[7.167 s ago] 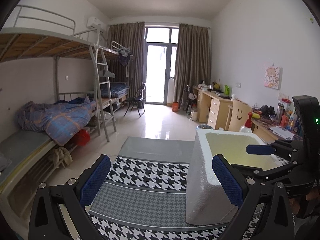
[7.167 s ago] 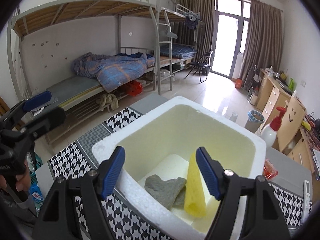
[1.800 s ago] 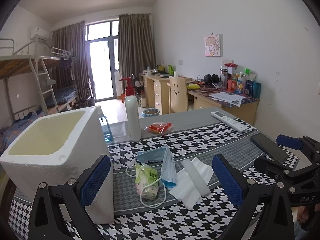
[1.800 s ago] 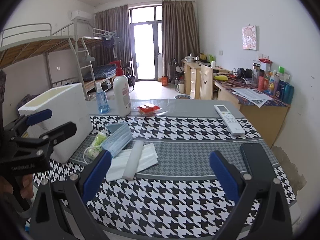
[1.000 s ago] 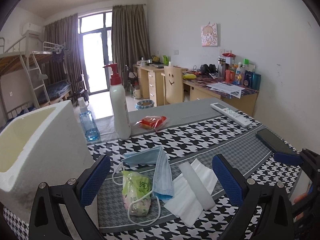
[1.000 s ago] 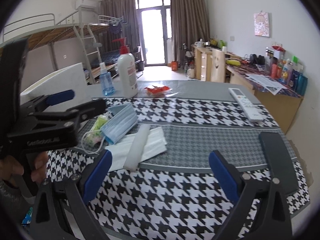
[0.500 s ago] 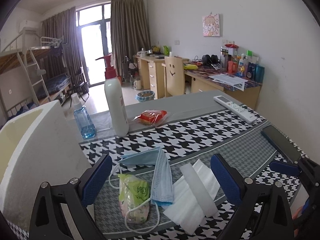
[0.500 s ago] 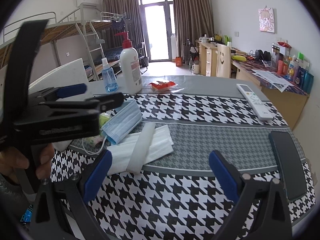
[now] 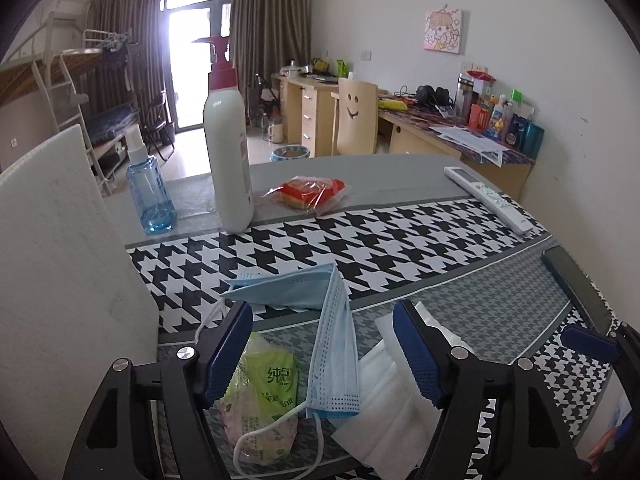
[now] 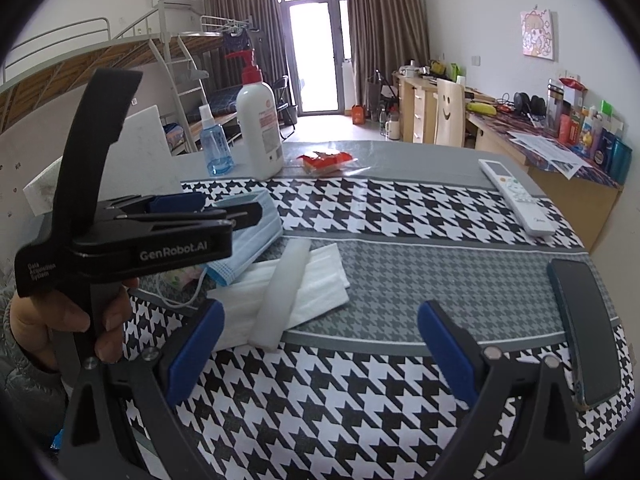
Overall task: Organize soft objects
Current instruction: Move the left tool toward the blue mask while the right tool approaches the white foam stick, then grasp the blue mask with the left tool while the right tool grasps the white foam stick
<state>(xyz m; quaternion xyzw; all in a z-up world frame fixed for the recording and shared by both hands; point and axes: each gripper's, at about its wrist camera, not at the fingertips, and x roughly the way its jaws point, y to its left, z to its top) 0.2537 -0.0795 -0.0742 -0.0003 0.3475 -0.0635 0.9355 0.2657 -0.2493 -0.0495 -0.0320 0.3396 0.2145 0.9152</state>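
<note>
Two claws: the left claw is narrowing, its jaws closing with the blue face mask and the green tissue pack lying between them but not yet pinched; the right claw stands wide and holds nothing.
Change: a second ago the left claw was at its widest and farther back from the pile; now it sits lower and closer, and the pile fills the gap between its blue pads.
Soft things: the mask lies draped over the tissue pack, just ahead of the left claw; the white folded cloth with the white foam strip on it lies just right of that claw, and ahead-left of the right one.
Destination: the white foam box stands close on the left claw's left side.
Meaning: the pickup looks begun, likely on the mask.
Right claw: idle above bare patterned counter, beside the phone.
</note>
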